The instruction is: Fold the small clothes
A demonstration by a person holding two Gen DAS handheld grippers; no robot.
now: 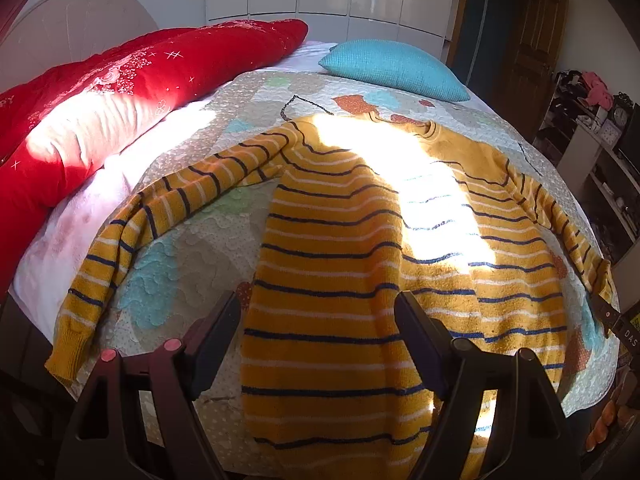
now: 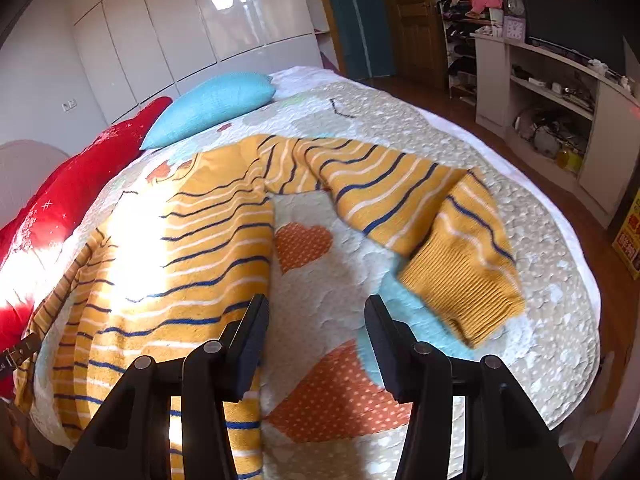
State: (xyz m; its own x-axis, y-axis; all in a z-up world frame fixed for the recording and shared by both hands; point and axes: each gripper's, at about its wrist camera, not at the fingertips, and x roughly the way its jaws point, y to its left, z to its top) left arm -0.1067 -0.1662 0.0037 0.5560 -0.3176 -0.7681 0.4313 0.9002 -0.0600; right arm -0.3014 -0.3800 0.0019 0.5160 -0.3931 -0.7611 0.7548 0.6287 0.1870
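A yellow sweater (image 1: pixel 340 240) with navy and white stripes lies flat on the patterned quilt (image 1: pixel 180 264), neck toward the pillows. Its left sleeve (image 1: pixel 132 232) stretches out to the side and ends in a ribbed cuff (image 1: pixel 66 360). My left gripper (image 1: pixel 318 308) hovers open over the lower left part of the body, pads apart and pressing on nothing. In the right wrist view the sweater's body (image 2: pixel 180 260) lies to the left, and the right sleeve (image 2: pixel 380 188) bends back to its cuff (image 2: pixel 460 292). My right gripper (image 2: pixel 317 308) stands open over bare quilt (image 2: pixel 332 280) between body and cuff.
A red bolster (image 1: pixel 120 92) and a blue pillow (image 1: pixel 396 68) lie at the head of the bed. White wardrobe doors (image 2: pixel 180 24) stand behind. A shelf unit (image 2: pixel 552 92) with clutter and a wooden door (image 2: pixel 412 20) are to the right. The bed's edge (image 2: pixel 588 280) drops to wooden floor.
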